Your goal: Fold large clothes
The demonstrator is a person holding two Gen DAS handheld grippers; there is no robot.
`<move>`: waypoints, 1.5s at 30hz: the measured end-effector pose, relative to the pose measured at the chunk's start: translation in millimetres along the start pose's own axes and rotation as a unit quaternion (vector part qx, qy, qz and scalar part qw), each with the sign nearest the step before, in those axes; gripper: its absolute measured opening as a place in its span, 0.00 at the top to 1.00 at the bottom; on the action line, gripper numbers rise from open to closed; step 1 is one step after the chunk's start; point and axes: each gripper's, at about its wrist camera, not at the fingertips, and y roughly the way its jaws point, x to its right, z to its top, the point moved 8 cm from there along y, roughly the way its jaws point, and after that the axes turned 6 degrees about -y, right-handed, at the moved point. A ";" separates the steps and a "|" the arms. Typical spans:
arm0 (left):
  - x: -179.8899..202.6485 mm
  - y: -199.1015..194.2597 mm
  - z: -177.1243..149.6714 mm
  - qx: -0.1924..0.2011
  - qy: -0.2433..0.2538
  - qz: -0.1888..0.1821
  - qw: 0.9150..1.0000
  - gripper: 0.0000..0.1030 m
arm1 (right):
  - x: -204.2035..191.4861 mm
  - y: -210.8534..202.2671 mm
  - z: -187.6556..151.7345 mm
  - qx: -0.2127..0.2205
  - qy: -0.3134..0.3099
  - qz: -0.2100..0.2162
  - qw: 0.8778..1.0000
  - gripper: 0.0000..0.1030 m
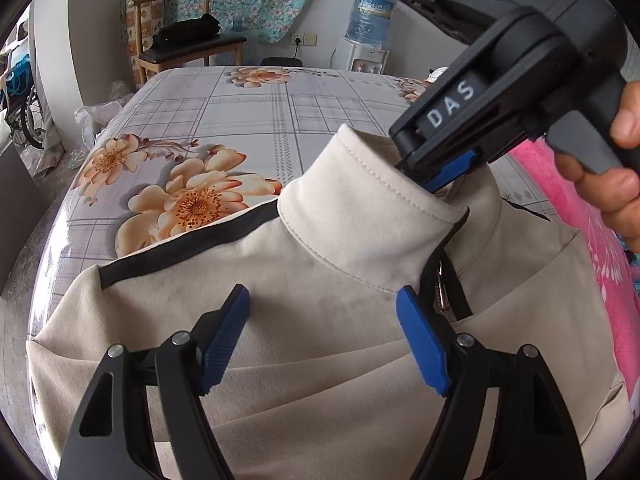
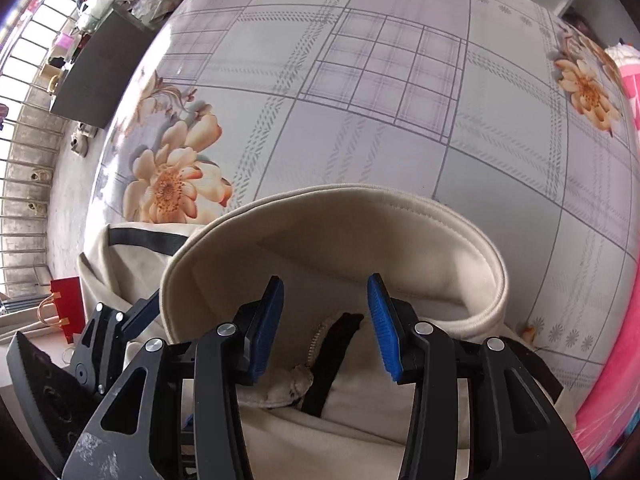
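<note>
Your jacket lies flat on the floral surface, collar standing up at the far end. Left view: your left claw hangs over the jacket's chest, jaws wide apart, nothing between the pads. The same view shows your right claw from outside, its tips dipped inside the collar, your hand on the grip; whether it is apart or together cannot be read from here. Right view settles it: the right claw is partly apart, looking down into the collar, with the black zipper tape below the gap and no cloth pinched by either pad. Only the left view shows the chair, the water dispenser and the pink cloth beside the jacket. Only the right view shows the window bars and a red bag on the floor.
</note>
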 end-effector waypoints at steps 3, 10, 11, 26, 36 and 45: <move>0.0 -1.0 -0.2 0.000 0.000 0.000 1.000 0.28 | -0.9 0.8 4.0 0.018 0.000 -0.015 1.000 0.65; -1.7 -2.3 0.9 0.001 -0.010 -0.010 1.000 0.28 | 4.2 7.9 -11.0 -0.004 -0.019 -0.052 0.998 0.82; -1.9 -2.9 0.8 0.001 -0.011 -0.012 1.000 0.28 | 3.7 6.5 -10.3 -0.002 -0.018 -0.047 0.999 0.86; -22.1 -25.2 0.8 0.008 -0.074 -0.039 0.996 0.30 | -13.9 -62.7 -67.1 0.111 -0.007 0.019 0.994 1.00; 2.4 -58.3 56.4 0.036 -0.100 -0.093 0.990 0.30 | 6.8 -80.5 -116.4 0.204 0.065 0.082 0.973 1.00; 11.9 -1.6 44.2 -0.036 -0.052 0.000 0.998 0.69 | 17.8 -82.1 -127.1 0.222 0.080 0.120 0.964 0.98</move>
